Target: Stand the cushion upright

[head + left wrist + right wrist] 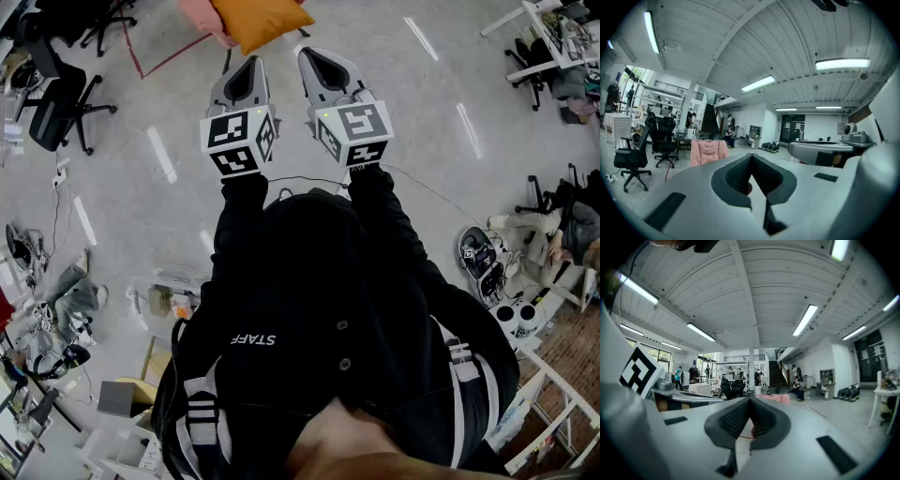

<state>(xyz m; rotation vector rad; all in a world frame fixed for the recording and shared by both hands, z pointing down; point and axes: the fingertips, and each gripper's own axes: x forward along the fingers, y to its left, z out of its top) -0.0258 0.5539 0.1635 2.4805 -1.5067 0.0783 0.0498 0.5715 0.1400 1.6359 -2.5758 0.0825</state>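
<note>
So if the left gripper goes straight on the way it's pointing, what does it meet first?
Probably the orange cushion, which lies just beyond the closed tips of the left gripper in the head view; depth is unclear.

Left gripper and right gripper shells are seen as smooth matt grey plastic. Inner pads are shown black, ribbed and rubbery. Marker cube is printed matt black-and-white. Orange cushion is read as soft matt cloth, pink padded item as quilted fabric. Floor is seen smooth, grey and semi-glossy, with lamp reflections. Jacket is matt black cloth.
</note>
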